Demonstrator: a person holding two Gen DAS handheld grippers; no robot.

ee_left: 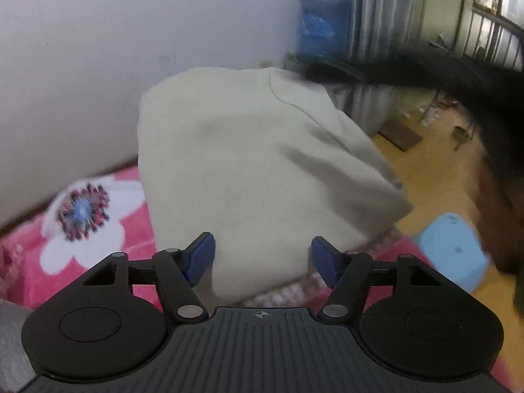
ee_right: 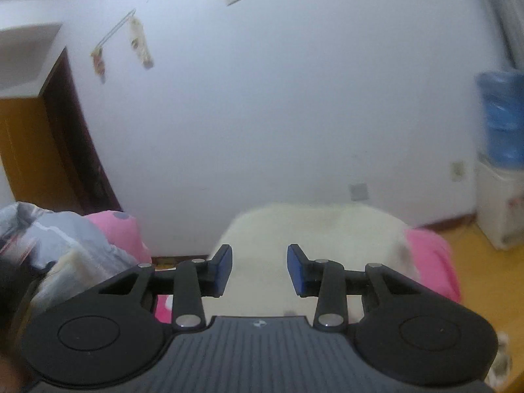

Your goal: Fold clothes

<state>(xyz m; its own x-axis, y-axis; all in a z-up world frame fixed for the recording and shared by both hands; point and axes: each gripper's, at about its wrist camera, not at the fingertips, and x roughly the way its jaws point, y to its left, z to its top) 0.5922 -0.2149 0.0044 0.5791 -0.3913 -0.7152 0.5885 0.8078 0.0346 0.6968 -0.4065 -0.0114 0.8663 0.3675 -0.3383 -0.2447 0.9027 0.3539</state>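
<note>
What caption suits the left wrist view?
Open left gripper faces a cream garment on a pink floral blanket.

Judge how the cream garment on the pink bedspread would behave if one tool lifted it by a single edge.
The cream garment would probably sag and drape, since its surface shows soft creases. It looks thick, so likely weighty for cloth. On the fleecy pink bedspread it may drag rather than slide.

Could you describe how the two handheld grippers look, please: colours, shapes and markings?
The left gripper and right gripper look alike: black ribbed body with a small crosshair mark, two round black side discs, black linkage arms with silver pivot pins, and flat blue finger pads. No cables or sleeves show.
</note>
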